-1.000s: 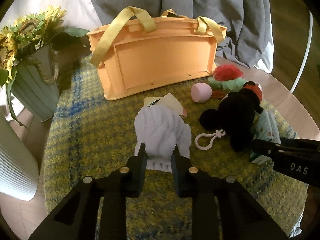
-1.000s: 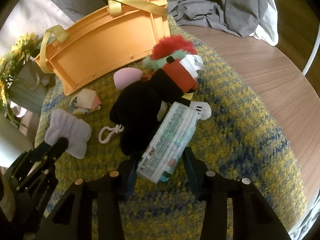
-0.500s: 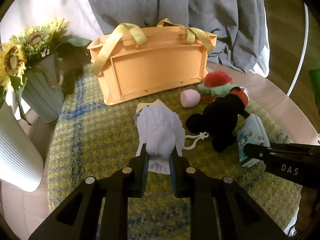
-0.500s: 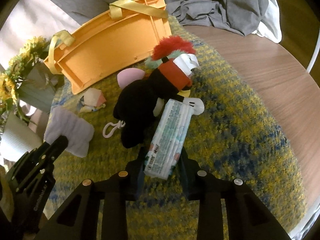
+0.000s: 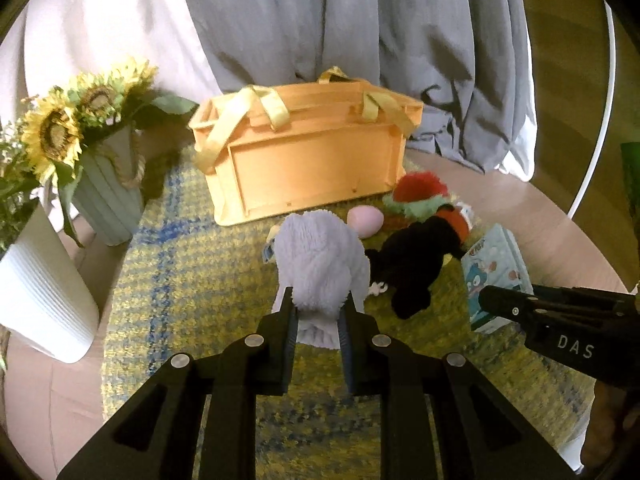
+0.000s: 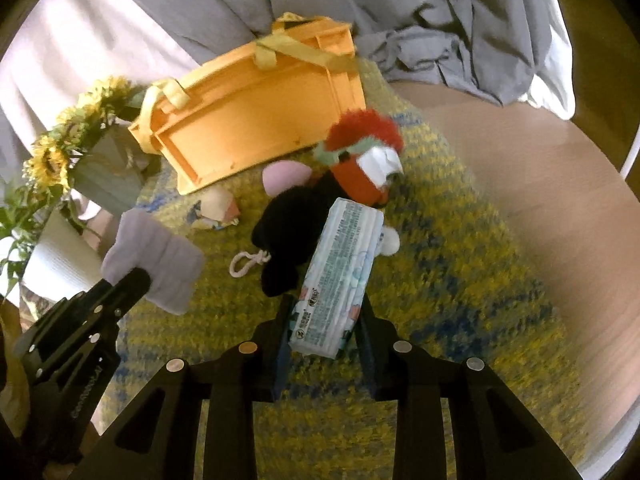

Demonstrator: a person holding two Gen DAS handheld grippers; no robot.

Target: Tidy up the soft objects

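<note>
— On the yellow-and-blue woven mat [image 5: 192,280], what does the left tool [image 5: 318,312] have?

— It is clamped on a lavender knitted cloth [image 5: 320,264], which hangs clear of the mat in the right wrist view.

— And the right tool [image 6: 326,320]?

— It is closed on a pale blue tissue pack [image 6: 340,272], gripped at its near end; the far end points toward a black plush toy [image 6: 292,220] lying on the mat.

— What else lies there?

— A pink egg-shaped sponge [image 6: 284,174], a red-and-green plush [image 6: 360,136] and a small folded cloth [image 6: 218,210], all just in front of the orange basket [image 5: 308,164] with yellow straps, which stands at the mat's far edge.

— Beside the basket?

— A green vase of sunflowers [image 5: 60,132] and a white ribbed pot [image 5: 44,300] stand left of it on the table [image 6: 540,184]; grey fabric [image 5: 360,40] hangs behind.
</note>
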